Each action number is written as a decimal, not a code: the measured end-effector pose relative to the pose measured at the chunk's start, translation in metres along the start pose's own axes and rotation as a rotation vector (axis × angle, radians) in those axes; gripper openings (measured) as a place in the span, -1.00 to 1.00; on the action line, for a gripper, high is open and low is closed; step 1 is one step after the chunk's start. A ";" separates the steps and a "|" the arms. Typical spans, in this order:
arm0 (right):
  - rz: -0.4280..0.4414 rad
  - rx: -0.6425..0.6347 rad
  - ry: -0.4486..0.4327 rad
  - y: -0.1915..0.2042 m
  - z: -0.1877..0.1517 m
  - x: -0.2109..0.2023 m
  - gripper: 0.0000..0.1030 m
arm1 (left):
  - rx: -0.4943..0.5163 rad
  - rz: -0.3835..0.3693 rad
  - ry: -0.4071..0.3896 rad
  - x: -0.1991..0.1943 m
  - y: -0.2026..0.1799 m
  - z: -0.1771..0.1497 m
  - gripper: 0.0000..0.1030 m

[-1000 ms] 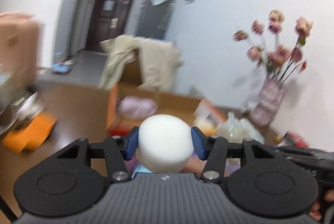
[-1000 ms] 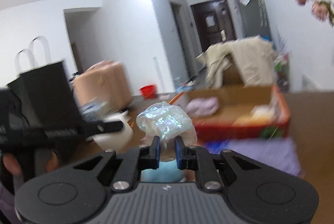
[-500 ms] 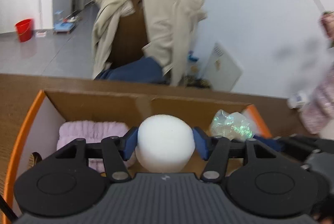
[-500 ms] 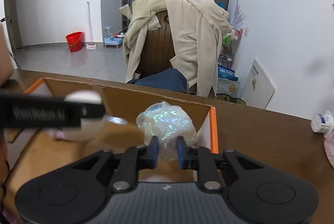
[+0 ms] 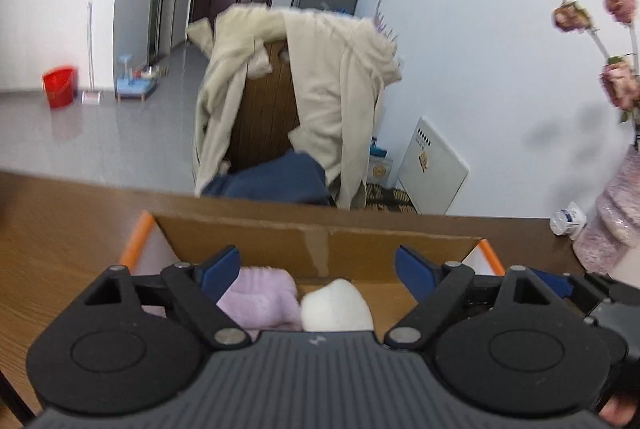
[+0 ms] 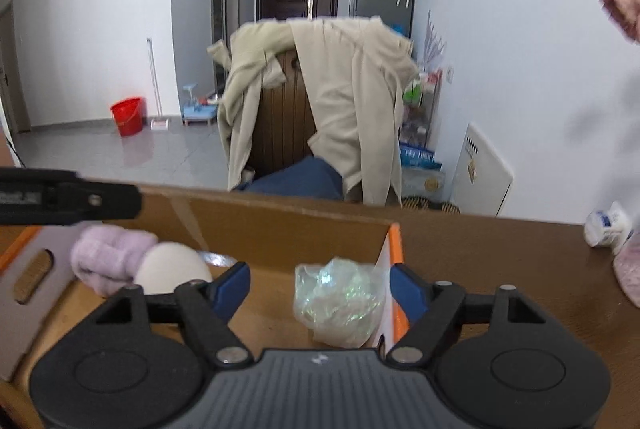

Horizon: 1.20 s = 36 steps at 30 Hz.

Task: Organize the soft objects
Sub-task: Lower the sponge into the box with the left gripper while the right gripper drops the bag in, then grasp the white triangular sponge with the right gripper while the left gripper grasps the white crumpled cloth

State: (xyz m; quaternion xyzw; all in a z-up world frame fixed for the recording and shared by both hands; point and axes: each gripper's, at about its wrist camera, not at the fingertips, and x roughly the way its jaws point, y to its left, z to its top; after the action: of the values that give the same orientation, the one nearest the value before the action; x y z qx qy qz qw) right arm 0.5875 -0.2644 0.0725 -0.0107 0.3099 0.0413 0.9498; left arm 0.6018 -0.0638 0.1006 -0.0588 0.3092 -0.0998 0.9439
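An orange-edged cardboard box (image 5: 312, 233) (image 6: 280, 225) sits on the wooden table. Inside lie a folded lilac towel (image 5: 260, 295) (image 6: 112, 255), a white foam ball (image 5: 336, 305) (image 6: 172, 269) beside it, and a crinkled iridescent plastic bag (image 6: 340, 301) by the right wall. My left gripper (image 5: 318, 269) hovers over the box, its jaws opening wide, with the ball lying free below them. My right gripper (image 6: 320, 285) also has its jaws opening; the bag lies between them, untouched by the pads. The left gripper's side shows as a black bar (image 6: 68, 195) in the right wrist view.
A chair draped with a beige coat (image 5: 312, 89) (image 6: 332, 89) stands behind the table. A pink vase with flowers (image 5: 616, 225) and a small white bottle (image 5: 568, 219) (image 6: 608, 223) sit at the table's right. A red bucket (image 6: 128, 115) is on the floor.
Both grippers swung over the box and came down toward it. The left let go of the white ball, which now lies beside the towel. The right released the plastic bag into the box.
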 end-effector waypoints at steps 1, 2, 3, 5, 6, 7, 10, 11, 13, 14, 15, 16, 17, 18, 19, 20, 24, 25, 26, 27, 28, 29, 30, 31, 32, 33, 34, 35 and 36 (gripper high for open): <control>0.007 -0.001 -0.011 0.000 0.004 -0.012 0.53 | 0.017 0.005 -0.014 -0.014 0.001 0.004 0.73; 0.008 -0.006 -0.025 0.000 0.007 -0.026 0.55 | 0.029 0.014 -0.031 -0.030 0.003 0.008 0.73; 0.007 -0.015 -0.037 -0.001 0.010 -0.039 0.58 | 0.038 0.019 -0.044 -0.041 0.004 0.011 0.74; 0.009 -0.038 -0.065 -0.004 0.015 -0.073 0.63 | 0.063 0.027 -0.071 -0.073 0.009 0.014 0.75; 0.012 -0.049 -0.080 -0.006 0.016 -0.093 0.67 | 0.077 0.029 -0.089 -0.090 0.011 0.013 0.77; 0.016 -0.063 -0.089 -0.009 0.015 -0.111 0.72 | 0.092 0.029 -0.108 -0.107 0.014 0.011 0.79; 0.033 -0.119 -0.141 -0.019 0.006 -0.164 0.84 | 0.118 0.040 -0.181 -0.161 0.022 -0.002 0.87; 0.030 -0.114 -0.157 -0.022 0.002 -0.178 0.85 | 0.125 0.042 -0.204 -0.177 0.023 -0.008 0.87; 0.029 -0.079 -0.176 -0.026 -0.007 -0.203 0.86 | 0.154 0.053 -0.242 -0.202 0.020 -0.019 0.88; 0.030 -0.070 -0.183 -0.025 -0.012 -0.211 0.86 | 0.158 0.066 -0.260 -0.213 0.019 -0.024 0.88; 0.028 -0.067 -0.195 -0.024 -0.017 -0.221 0.86 | 0.155 0.076 -0.272 -0.224 0.018 -0.031 0.88; 0.016 -0.062 -0.214 -0.021 -0.024 -0.231 0.86 | 0.151 0.084 -0.278 -0.233 0.017 -0.039 0.88; 0.006 -0.054 -0.234 -0.018 -0.033 -0.243 0.86 | 0.153 0.091 -0.288 -0.243 0.016 -0.048 0.88; 0.011 -0.051 -0.249 -0.015 -0.043 -0.253 0.86 | 0.170 0.099 -0.308 -0.256 0.013 -0.062 0.91; 0.034 -0.053 -0.266 -0.010 -0.058 -0.265 0.88 | 0.192 0.103 -0.332 -0.266 0.012 -0.073 0.98; 0.070 -0.065 -0.281 -0.005 -0.074 -0.276 0.95 | 0.218 0.113 -0.364 -0.277 0.008 -0.089 1.00; 0.121 -0.126 -0.303 0.021 -0.138 -0.305 1.00 | 0.281 0.099 -0.417 -0.309 -0.001 -0.147 1.00; 0.120 -0.136 -0.308 0.028 -0.153 -0.311 1.00 | 0.272 0.083 -0.418 -0.315 0.000 -0.160 1.00; 0.121 -0.132 -0.317 0.033 -0.170 -0.317 1.00 | 0.264 0.078 -0.413 -0.322 0.000 -0.177 1.00; 0.114 -0.126 -0.321 0.038 -0.185 -0.322 1.00 | 0.265 0.074 -0.416 -0.327 0.001 -0.192 1.00; 0.086 -0.113 -0.332 0.043 -0.203 -0.328 1.00 | 0.266 0.082 -0.416 -0.332 0.002 -0.212 1.00; 0.054 -0.089 -0.332 0.046 -0.219 -0.332 1.00 | 0.262 0.103 -0.405 -0.337 0.003 -0.230 1.00; 0.030 -0.063 -0.320 0.051 -0.236 -0.337 1.00 | 0.247 0.127 -0.382 -0.339 0.004 -0.250 1.00; 0.022 -0.047 -0.310 0.053 -0.248 -0.340 1.00 | 0.231 0.135 -0.359 -0.340 0.007 -0.265 1.00; 0.017 -0.023 -0.295 0.053 -0.260 -0.343 1.00 | 0.211 0.127 -0.335 -0.343 0.012 -0.279 1.00; 0.021 -0.002 -0.271 0.054 -0.270 -0.345 1.00 | 0.181 0.106 -0.296 -0.345 0.016 -0.293 1.00; 0.038 0.007 -0.249 0.056 -0.279 -0.348 1.00 | 0.162 0.084 -0.258 -0.345 0.023 -0.302 1.00; 0.057 0.004 -0.234 0.058 -0.287 -0.350 1.00 | 0.150 0.068 -0.220 -0.344 0.026 -0.310 1.00; 0.071 -0.002 -0.222 0.061 -0.292 -0.350 1.00 | 0.152 0.072 -0.196 -0.342 0.026 -0.316 1.00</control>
State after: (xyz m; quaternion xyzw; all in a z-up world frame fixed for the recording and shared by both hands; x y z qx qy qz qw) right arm 0.1285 -0.2420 0.0432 0.0041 0.2030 0.0760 0.9762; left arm 0.1480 0.0231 0.0385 0.0147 0.2090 -0.0830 0.9743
